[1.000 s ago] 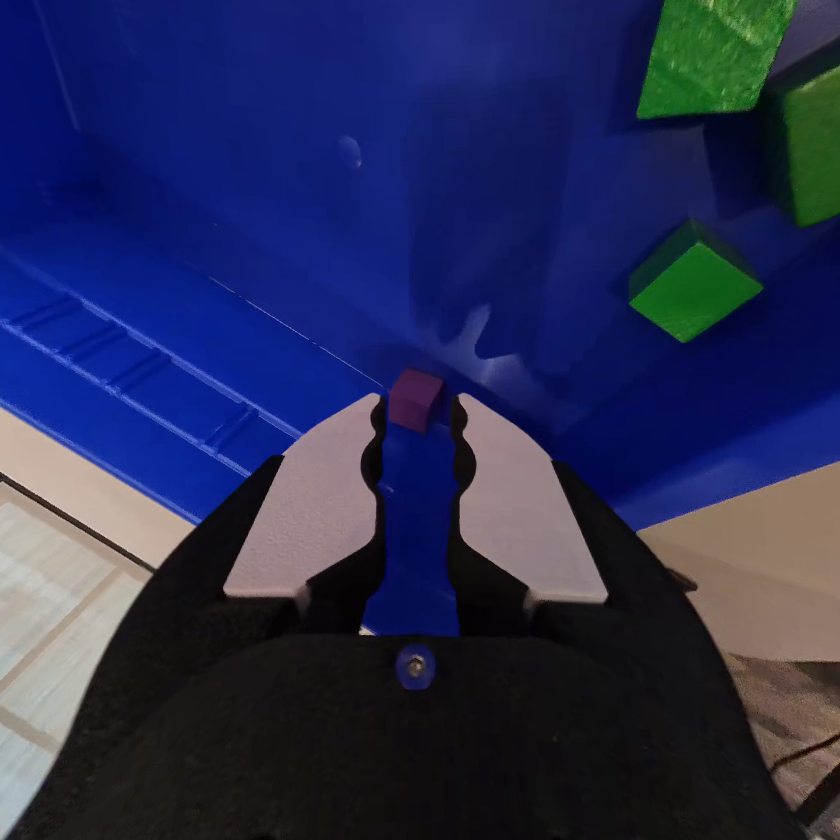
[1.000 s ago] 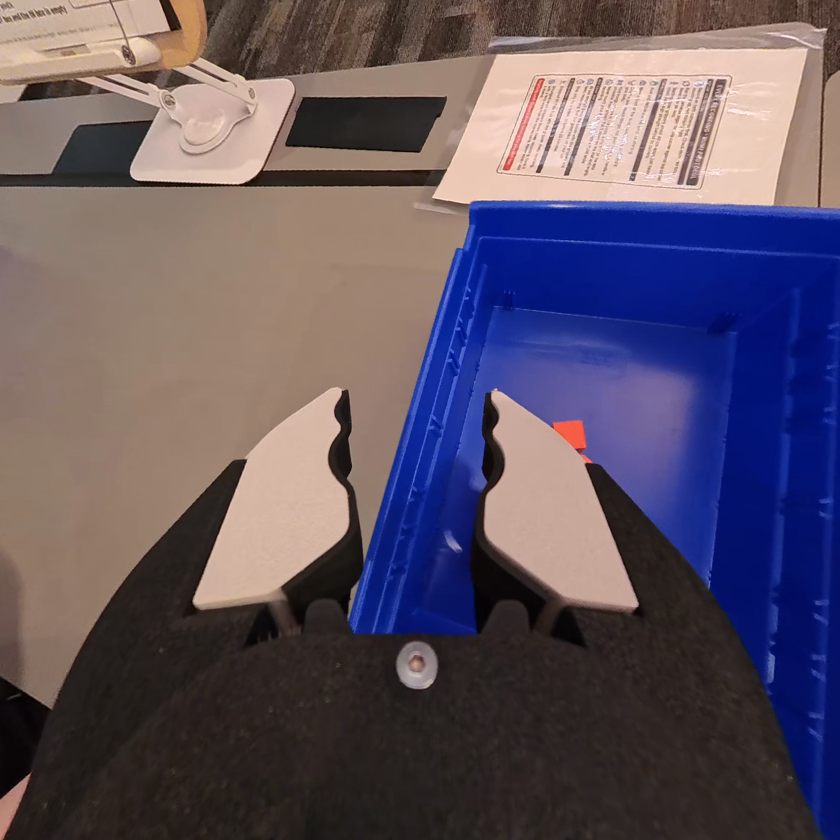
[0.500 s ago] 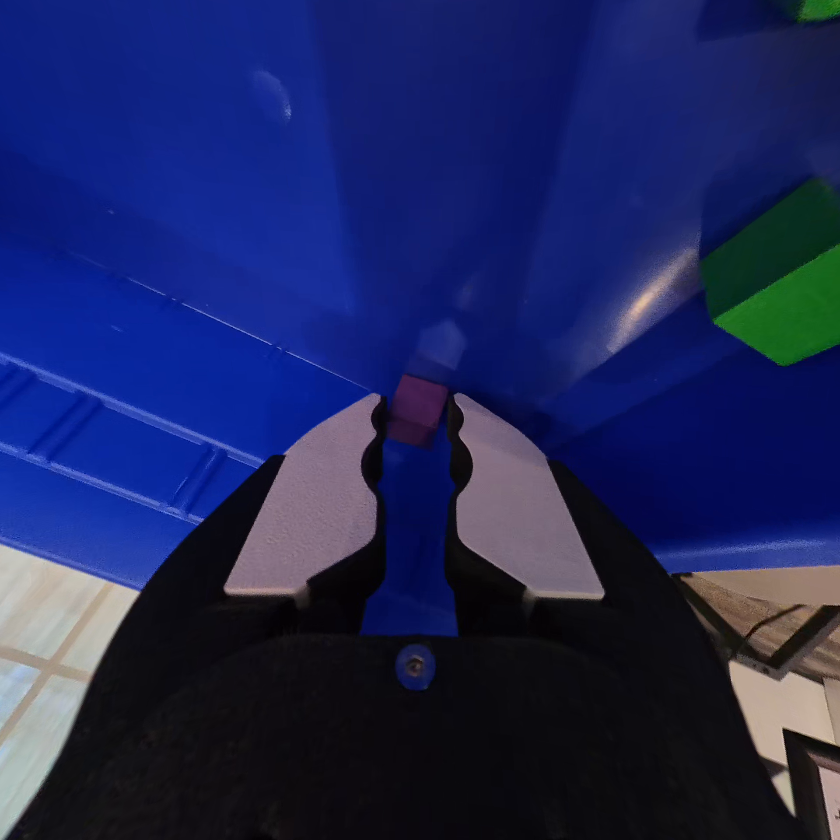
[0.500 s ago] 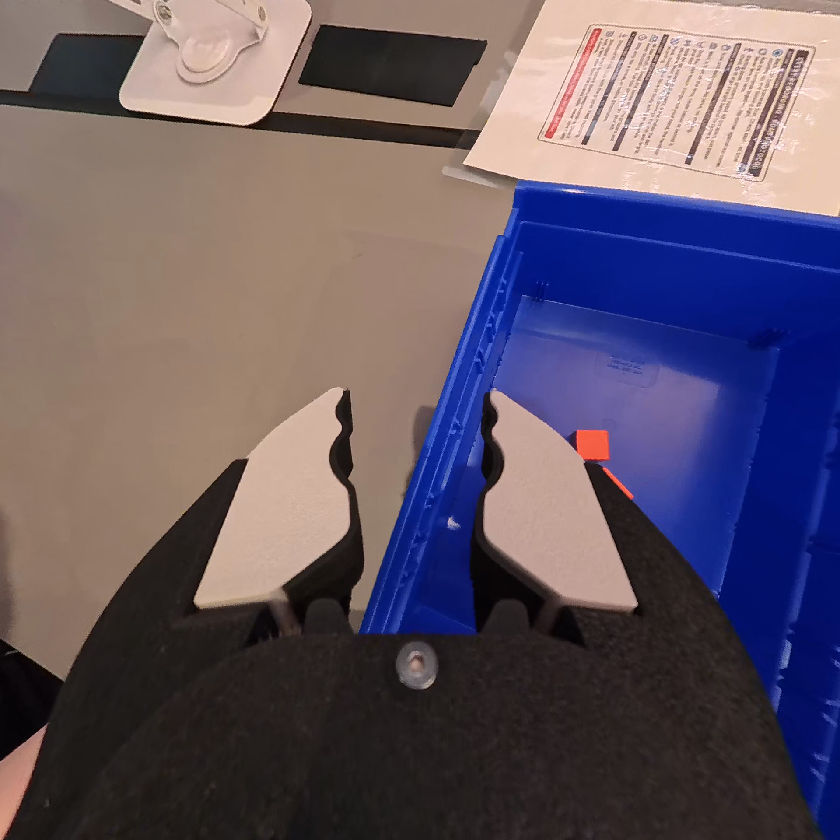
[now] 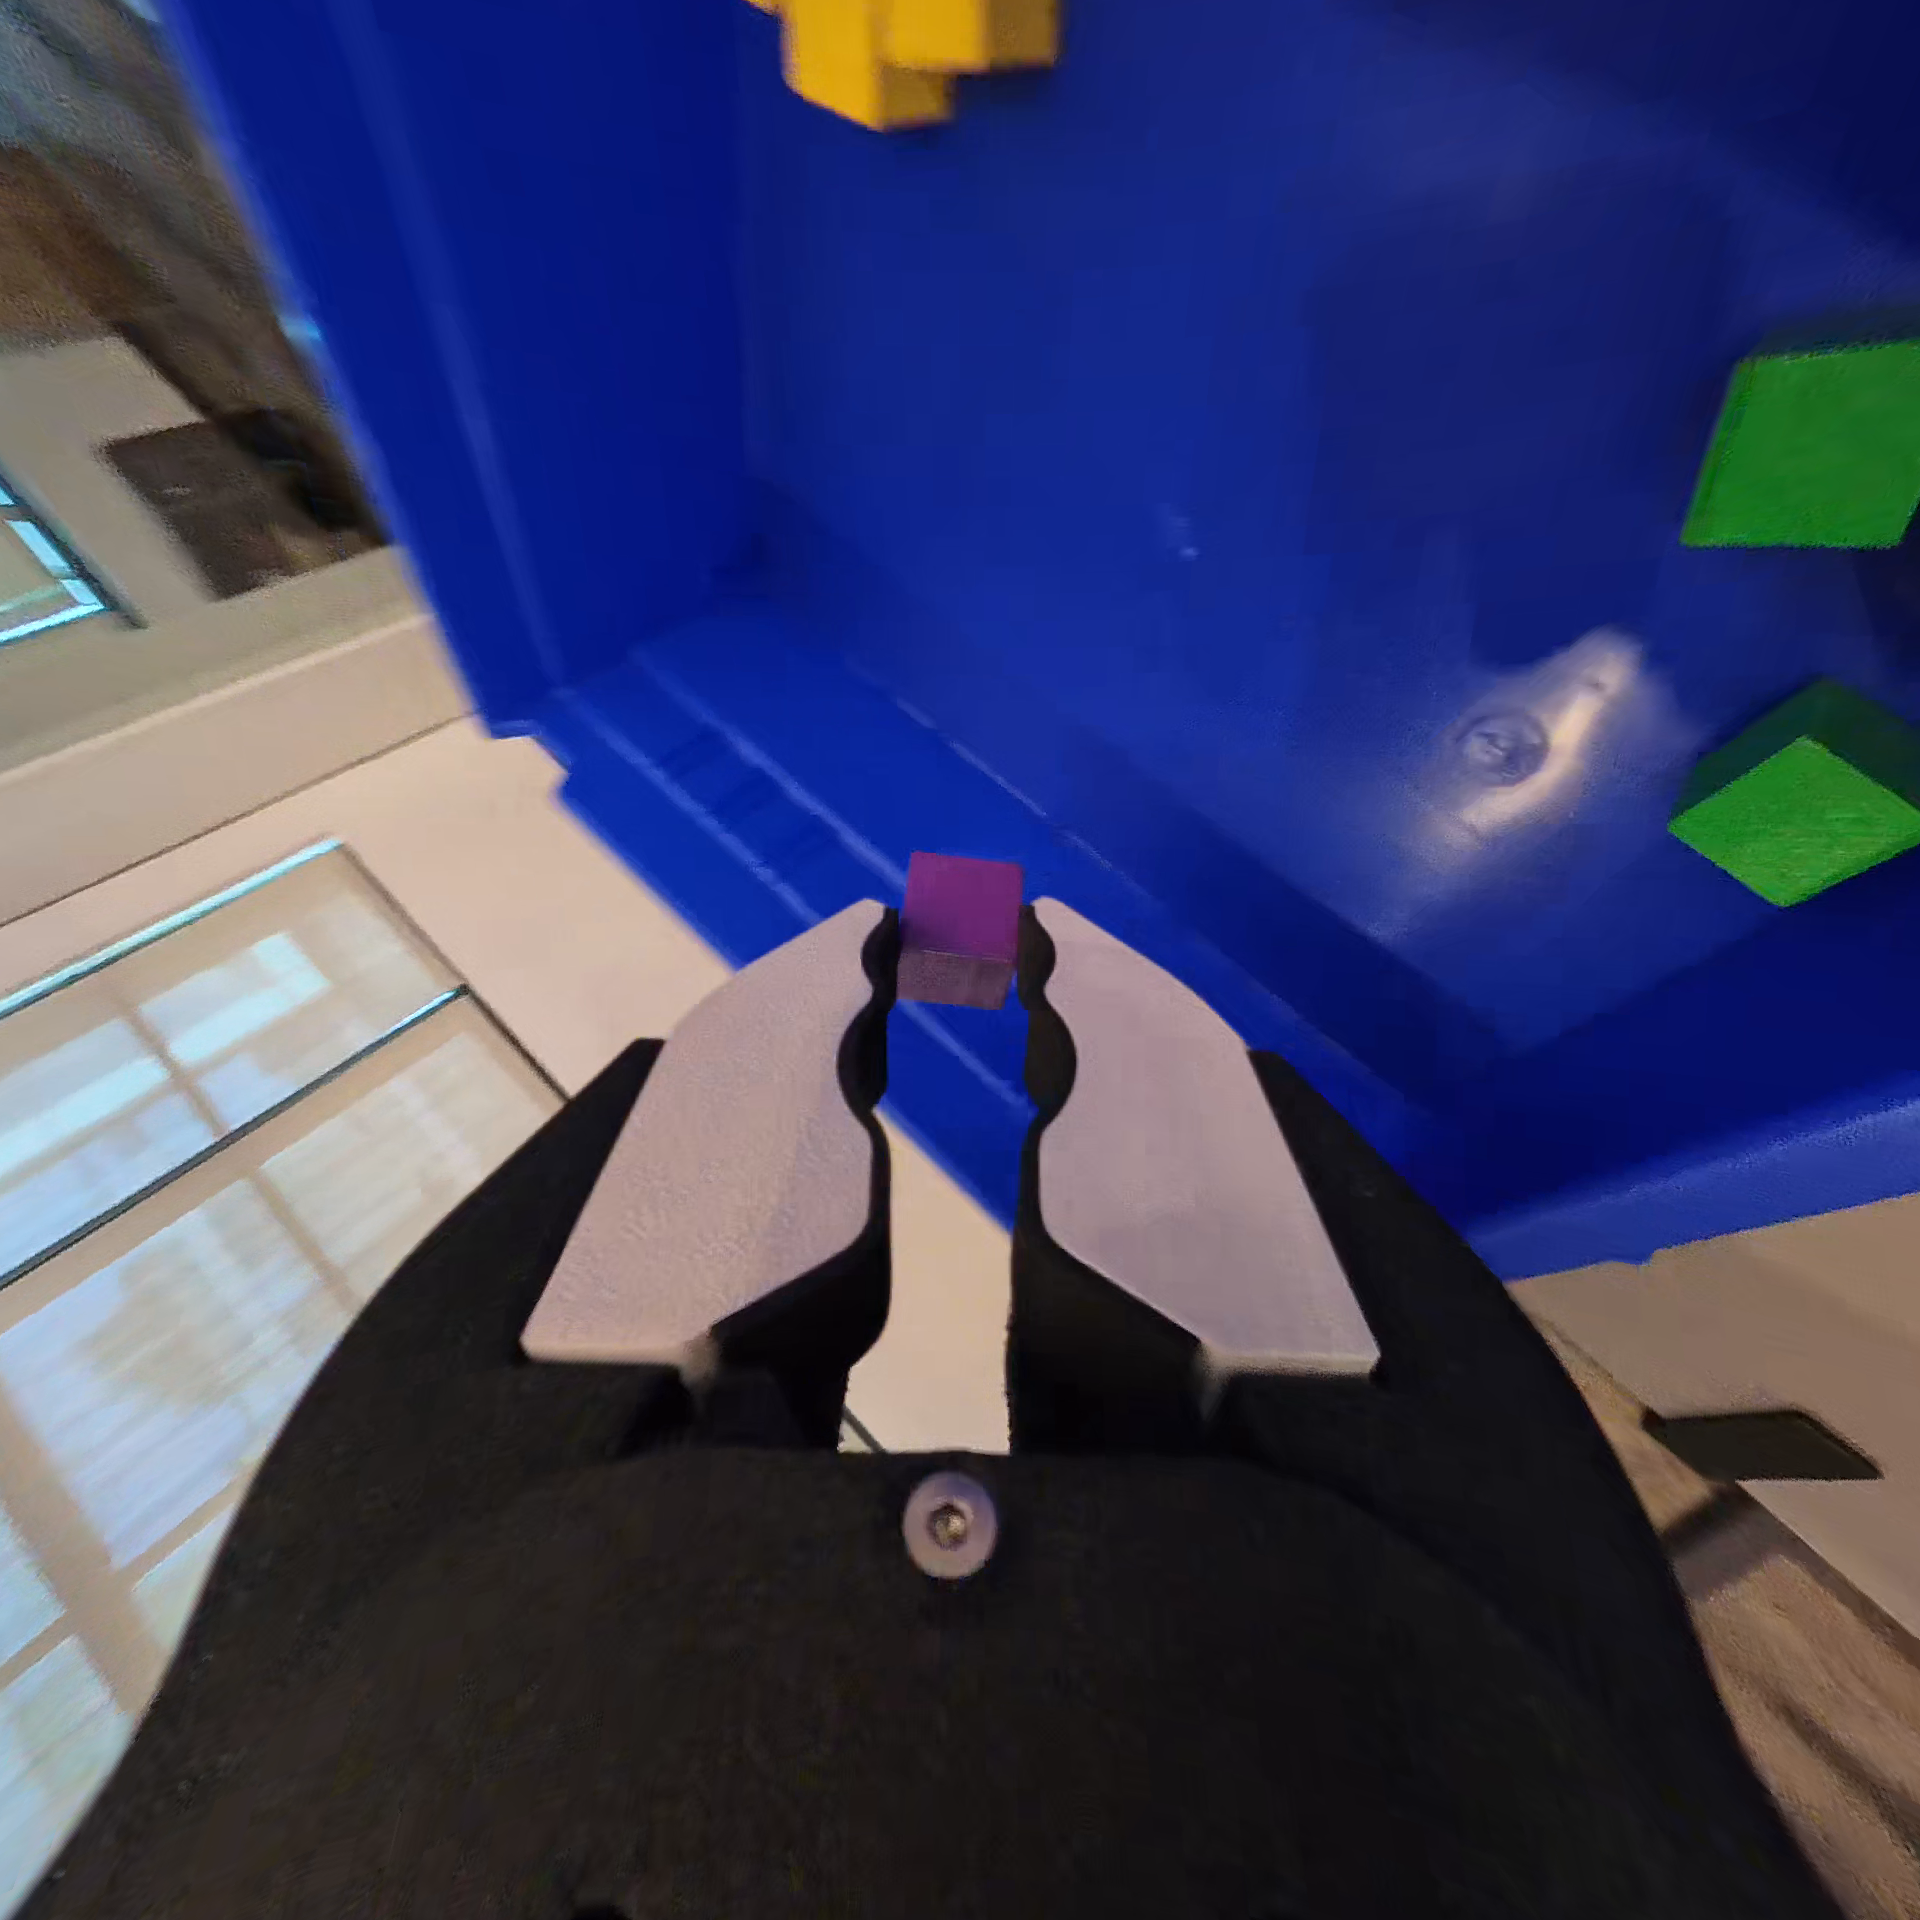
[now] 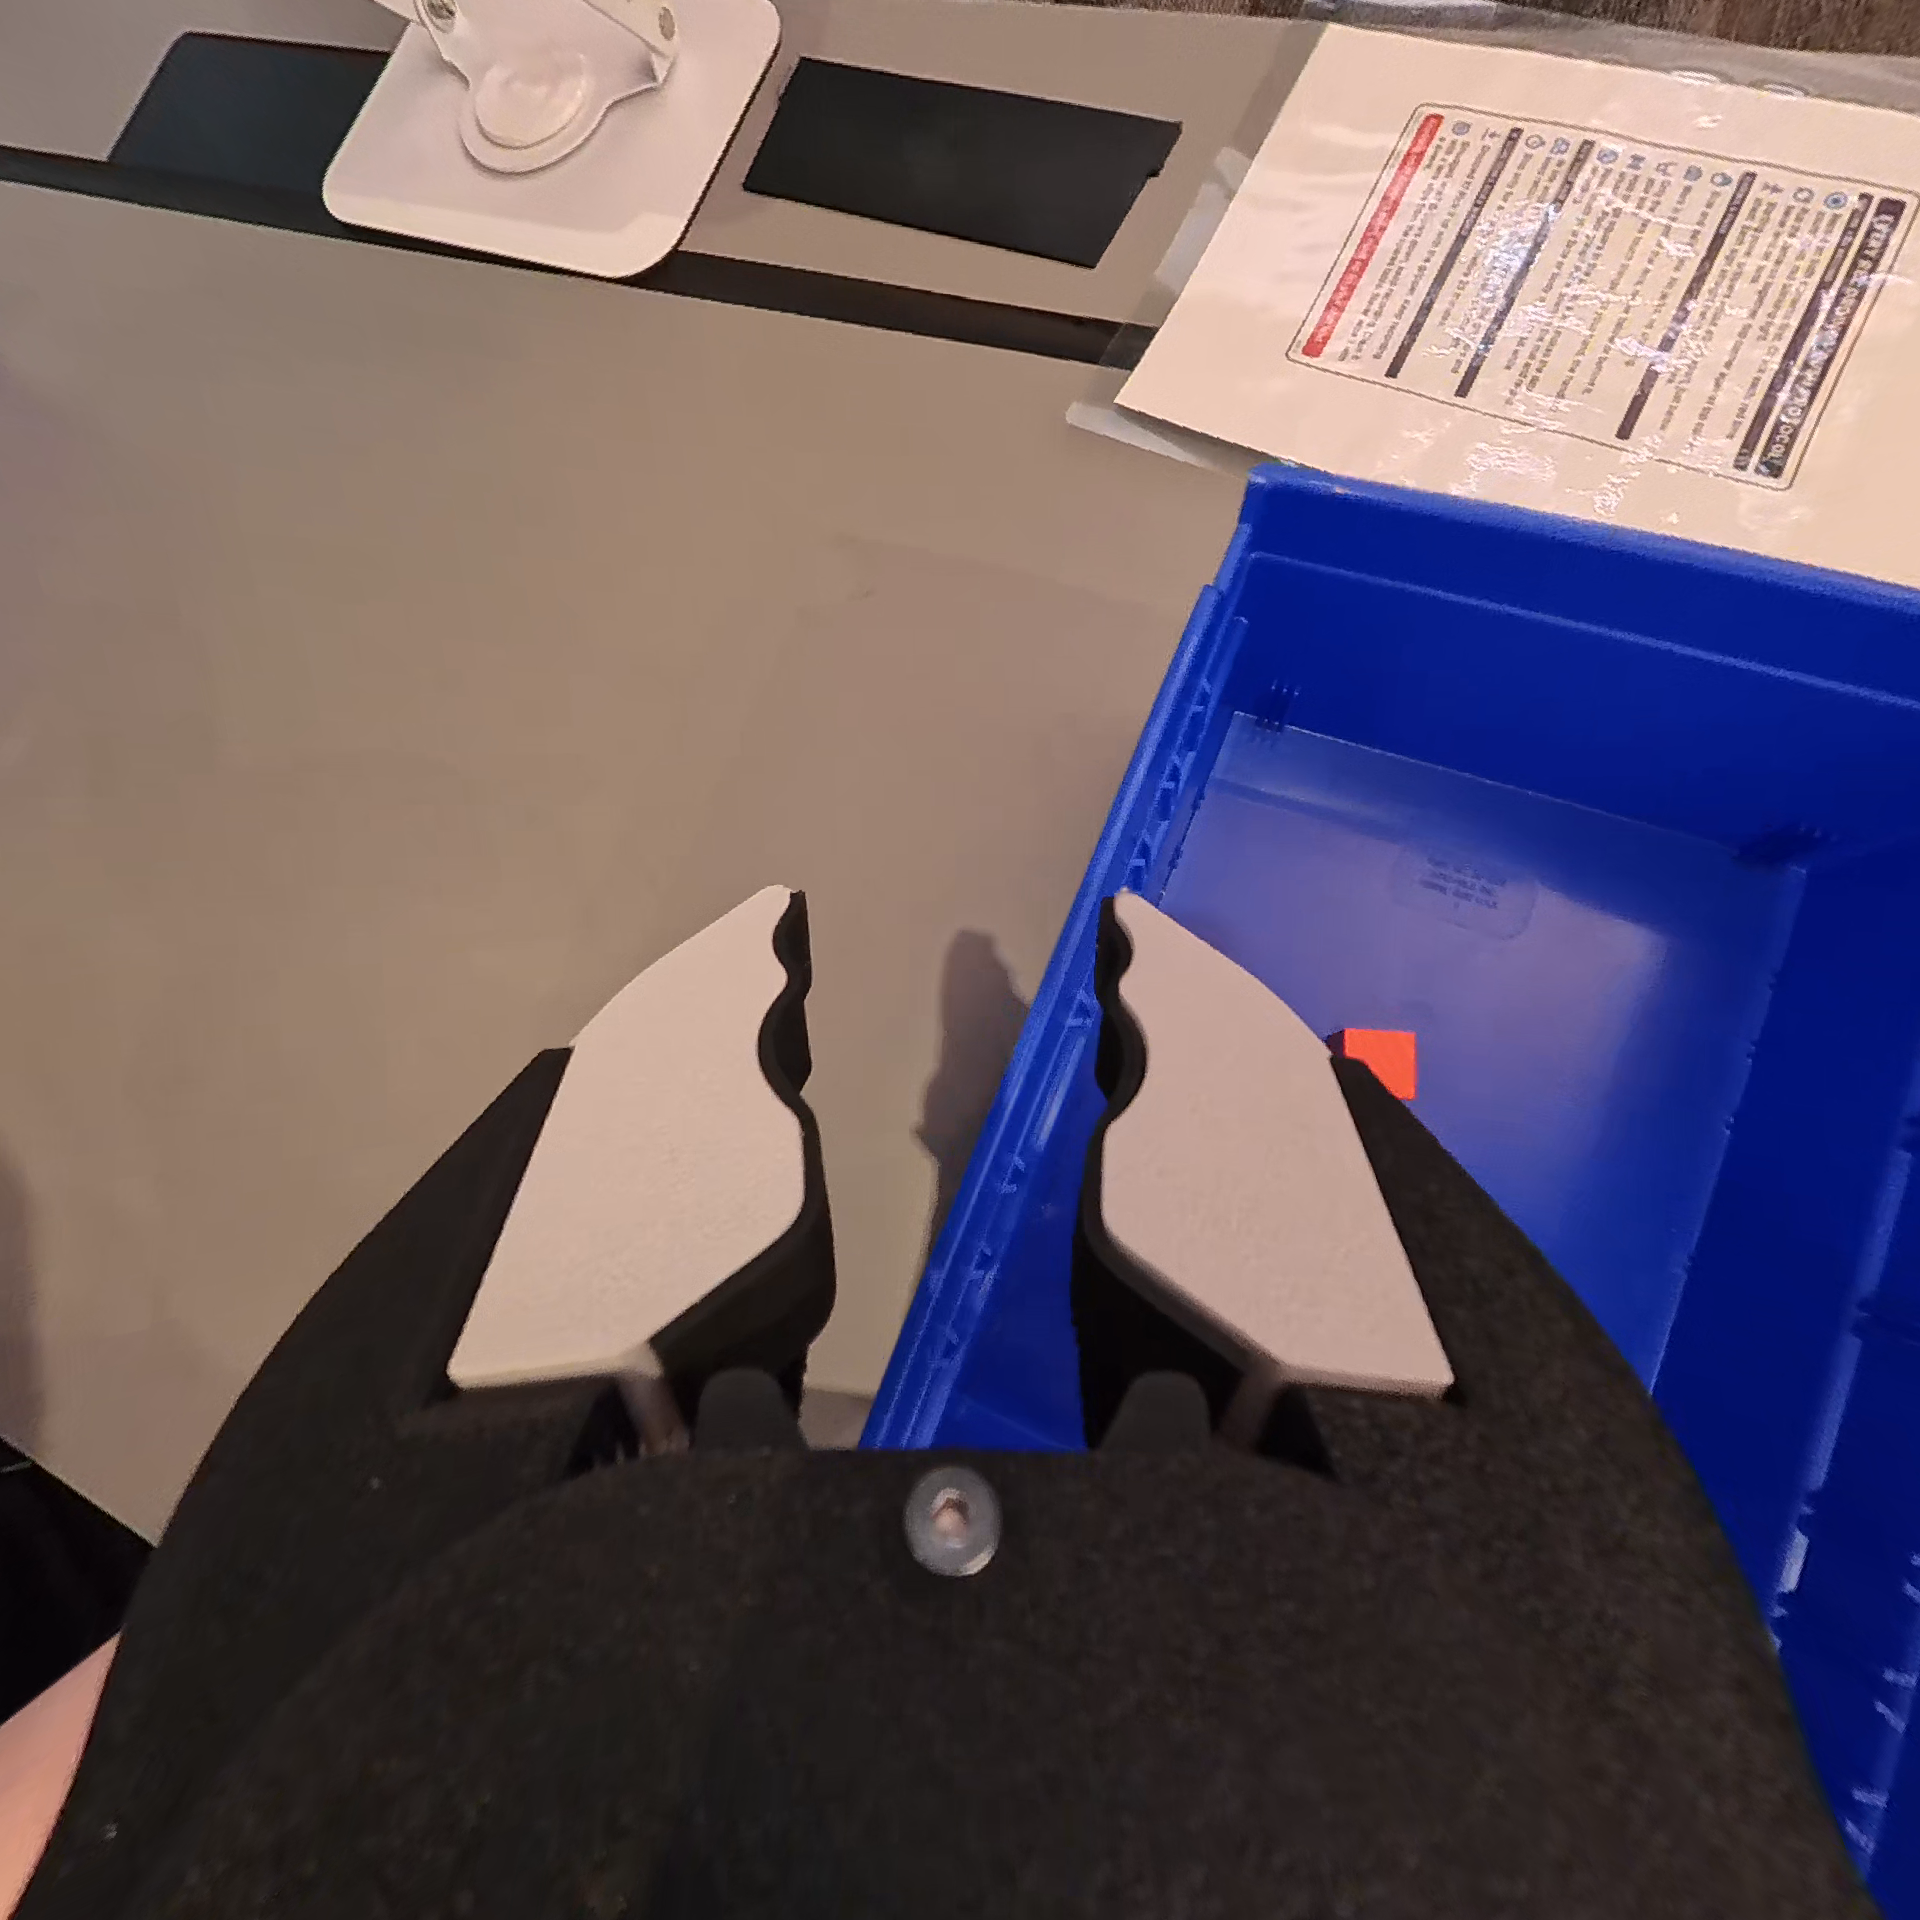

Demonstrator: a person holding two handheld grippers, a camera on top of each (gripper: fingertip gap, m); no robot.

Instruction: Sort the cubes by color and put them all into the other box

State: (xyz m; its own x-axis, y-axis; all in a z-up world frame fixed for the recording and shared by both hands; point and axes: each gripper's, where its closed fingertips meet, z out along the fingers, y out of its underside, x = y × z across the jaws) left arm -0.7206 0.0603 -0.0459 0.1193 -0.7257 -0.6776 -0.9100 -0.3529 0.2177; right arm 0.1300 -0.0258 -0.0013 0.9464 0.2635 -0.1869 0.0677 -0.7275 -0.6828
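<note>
L tool (image 5: pixel 956 940) is clamped on a small purple cube (image 5: pixel 958 923), pinched at the fingertips and held up clear of the blue box (image 5: pixel 1039 468), w/ the box's near rim just behind it. Inside that box: two green cubes (image 5: pixel 1803 805) at right, apart from each other, and yellow cubes (image 5: pixel 904 52) bunched at the top edge. View is tilted and a bit blurred.

R tool (image 6: pixel 951 920) has its fingers apart, nothing between them, above the grey desk (image 6: pixel 520 623) by the left wall of the other box (image 6: pixel 1558 582). An orange cube (image 6: pixel 1382 1055) lies on that box's floor, just beside the R tool's right finger. A laminated sheet (image 6: pixel 1558 260) lies beyond the box; a white mount base (image 6: pixel 551 125) at the desk's far edge.
</note>
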